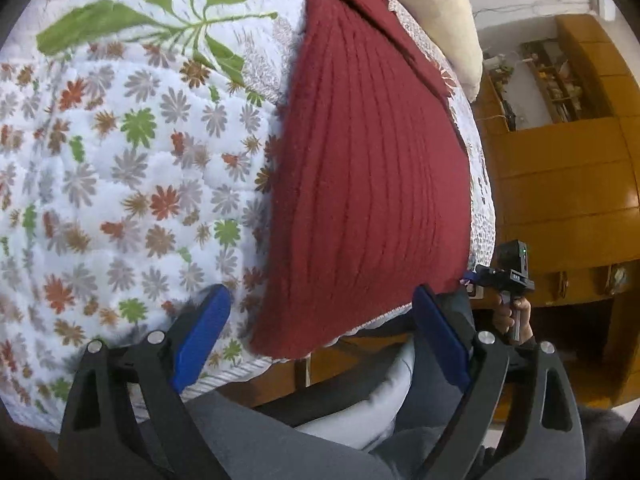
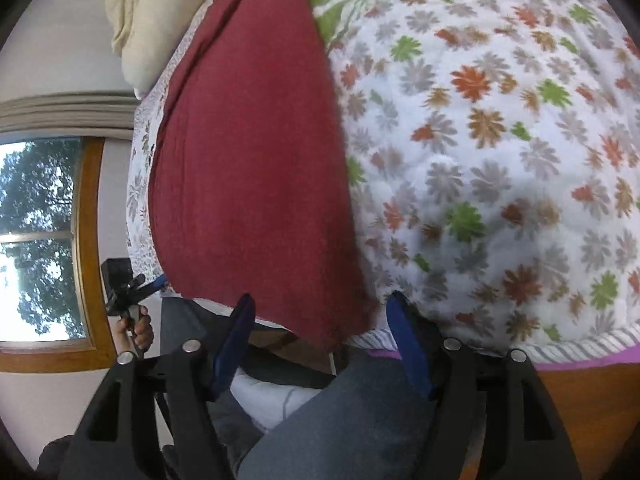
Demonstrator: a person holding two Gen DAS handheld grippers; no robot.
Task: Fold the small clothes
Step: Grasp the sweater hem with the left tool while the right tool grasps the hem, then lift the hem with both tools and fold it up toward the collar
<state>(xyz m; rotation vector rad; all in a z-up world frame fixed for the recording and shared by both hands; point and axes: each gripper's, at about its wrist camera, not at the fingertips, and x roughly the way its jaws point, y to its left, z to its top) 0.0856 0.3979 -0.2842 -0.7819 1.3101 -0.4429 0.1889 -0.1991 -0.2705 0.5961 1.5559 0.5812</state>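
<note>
A dark red ribbed knit garment (image 1: 368,184) lies flat along the edge of a bed covered by a white floral quilt (image 1: 132,168). My left gripper (image 1: 320,300) is open above the garment's near corner, and its blue pads hold nothing. In the right wrist view the same garment (image 2: 256,152) reaches from the pillow end down to the bed's near edge. My right gripper (image 2: 320,304) hangs open over its other near corner, apart from the cloth. Each view also shows the other gripper, held in a hand past the bed's edge: the right gripper (image 1: 504,276) and the left gripper (image 2: 132,284).
A cream pillow (image 2: 148,12) lies at the far end of the garment. Wooden cabinets (image 1: 560,184) stand beyond the bed on one side, a window (image 2: 40,240) on the other. The person's grey trouser legs (image 2: 352,412) are below the grippers at the bed's wooden edge (image 2: 592,400).
</note>
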